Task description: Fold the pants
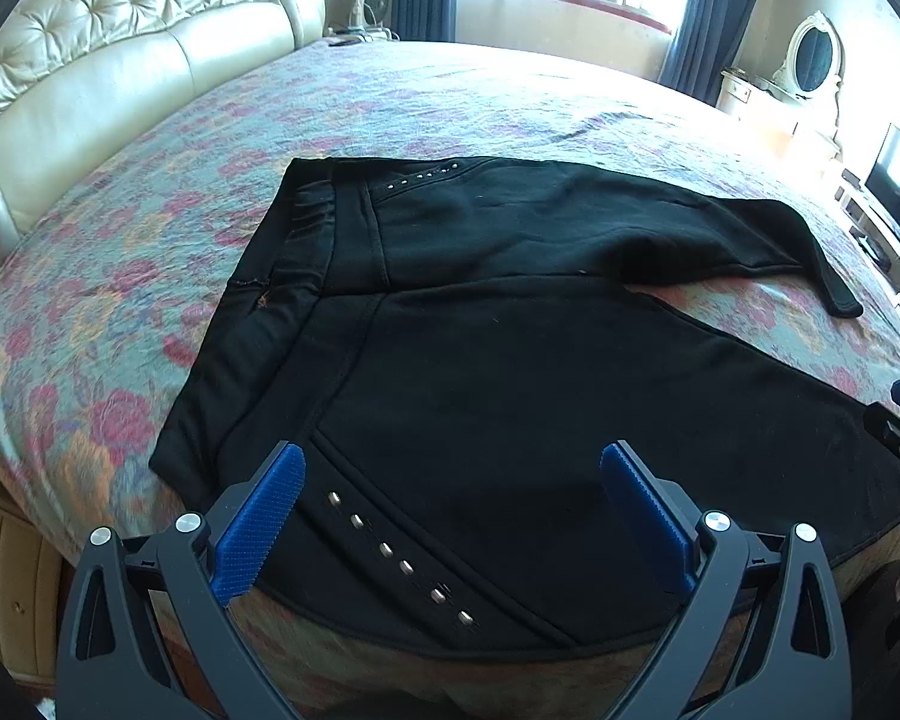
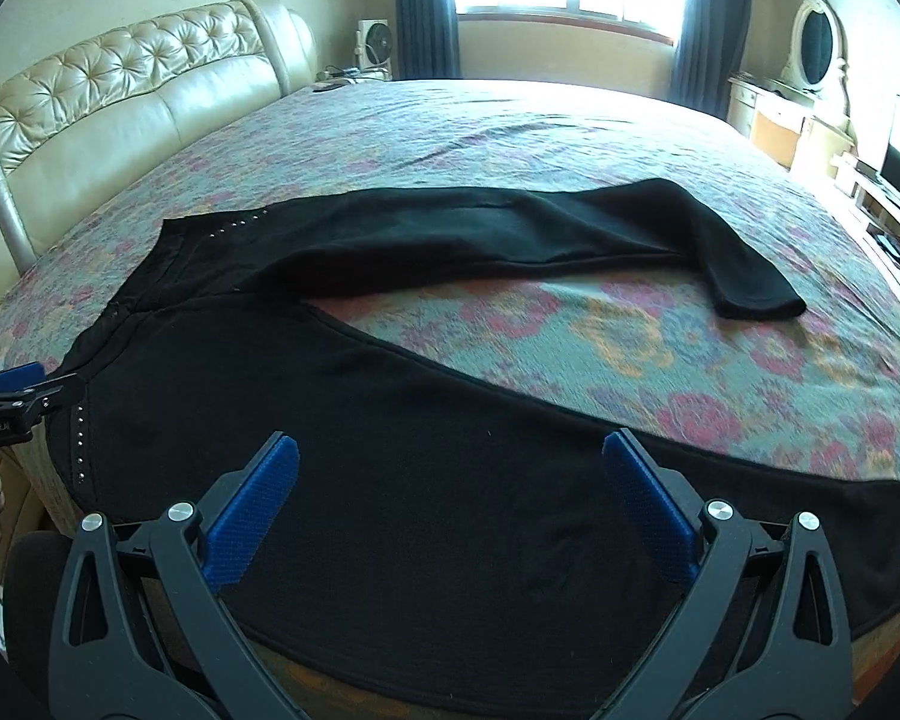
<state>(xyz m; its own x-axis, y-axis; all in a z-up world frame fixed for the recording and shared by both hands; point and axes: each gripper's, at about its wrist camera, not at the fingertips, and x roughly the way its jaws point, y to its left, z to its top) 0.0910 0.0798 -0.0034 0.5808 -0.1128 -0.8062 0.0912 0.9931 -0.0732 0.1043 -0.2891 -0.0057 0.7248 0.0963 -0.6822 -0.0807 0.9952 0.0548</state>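
Black pants (image 1: 510, 324) lie spread flat on the floral bedspread (image 1: 150, 276), waistband toward 9 o'clock and the 2 legs running off toward 3 o'clock, the far leg's cuff (image 2: 756, 300) bent back toward you. Your left gripper (image 1: 453, 480) hovers at 6 o'clock over the near studded hip, jaws wide apart and holding nothing. Your right gripper (image 2: 450, 468) hangs over the near leg, equally wide open and empty, with the tufted headboard (image 2: 120, 102) up at 10 o'clock.
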